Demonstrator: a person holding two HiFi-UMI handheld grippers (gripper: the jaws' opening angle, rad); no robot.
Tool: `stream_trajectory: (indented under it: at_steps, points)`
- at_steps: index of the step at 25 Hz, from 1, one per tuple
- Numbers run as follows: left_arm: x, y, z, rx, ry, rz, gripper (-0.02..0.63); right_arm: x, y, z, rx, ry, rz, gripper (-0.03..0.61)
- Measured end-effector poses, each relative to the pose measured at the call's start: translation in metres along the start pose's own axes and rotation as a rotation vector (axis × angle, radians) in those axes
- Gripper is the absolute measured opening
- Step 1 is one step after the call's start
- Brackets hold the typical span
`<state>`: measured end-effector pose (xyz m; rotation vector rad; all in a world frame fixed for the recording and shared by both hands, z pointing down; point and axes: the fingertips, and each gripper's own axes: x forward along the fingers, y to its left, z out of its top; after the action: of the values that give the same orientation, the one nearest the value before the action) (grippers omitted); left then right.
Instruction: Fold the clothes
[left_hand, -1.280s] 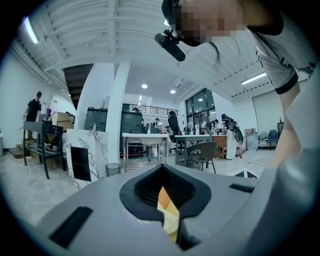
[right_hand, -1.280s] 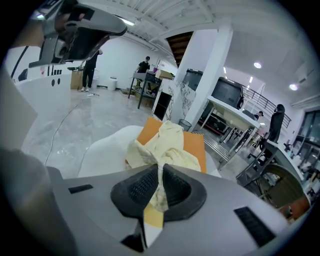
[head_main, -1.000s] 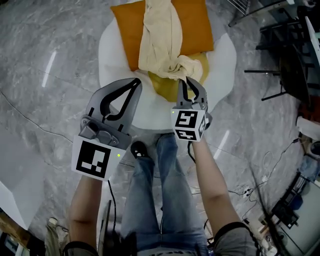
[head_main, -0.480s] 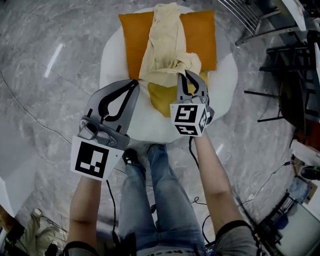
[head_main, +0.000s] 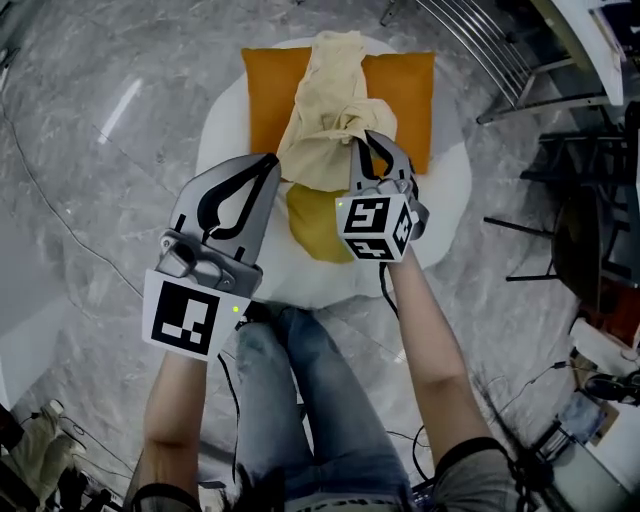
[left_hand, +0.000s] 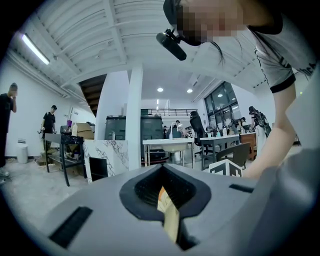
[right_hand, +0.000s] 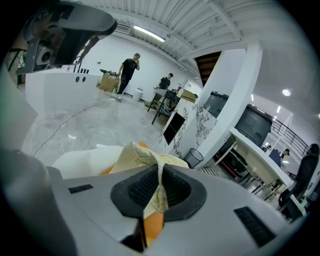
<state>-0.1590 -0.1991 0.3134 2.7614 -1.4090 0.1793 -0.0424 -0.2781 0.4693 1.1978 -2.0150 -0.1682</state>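
Over on the left, the left gripper (head_main: 268, 165) is clenched, and its own view shows a thin strip of the cream garment (head_main: 330, 90) pinched between the pads. That's a slim bite right at the edge. If the hand pulls away from its partner, my worry is that strip slides out and the fold collapses on that side.

Centre stage, the cream garment lies bunched in a long heap across the orange cloth (head_main: 268, 95) on the white round table (head_main: 445, 195), with a mustard patch (head_main: 315, 225) showing on the near side, between the two grippers. The bunched knot of fabric sits right at the right gripper's tips, so a lift from here could drag the whole heap and pull the orange cloth along with it. The fold could also land crooked if one side rises ahead of the other.

Now the right: the right gripper (head_main: 370, 142) is clamped on a fuller gather of cream fabric, and orange shows low in the gap between its jaws. It may have caught two layers, which would spoil a clean fold.

As for pose, the left forearm (head_main: 175, 410) reaches forward with its gripper near level, tips at the garment's left edge. The right forearm (head_main: 425, 360) runs up beside it, its gripper tipped down into the cloth, both tools side by side over the table's near half
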Motion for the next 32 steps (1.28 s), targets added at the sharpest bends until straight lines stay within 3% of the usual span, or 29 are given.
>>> stream_trajectory:
  at_steps: [14, 21, 25, 32]
  points:
    - [0.034, 0.035, -0.011, 0.010, -0.012, -0.022, 0.003, 0.062, -0.034, 0.032, -0.049, -0.022, -0.041, 0.028]
    - [0.036, 0.053, -0.028, 0.006, -0.060, -0.108, 0.003, 0.087, -0.039, 0.045, -0.078, -0.006, -0.122, 0.028]
    - [0.030, 0.069, -0.040, 0.067, -0.050, -0.178, 0.003, 0.100, -0.042, 0.052, -0.053, 0.018, -0.174, 0.028]
    - [0.026, 0.082, -0.060, 0.099, -0.099, -0.196, 0.003, 0.125, -0.044, 0.056, -0.015, 0.013, -0.217, 0.028]
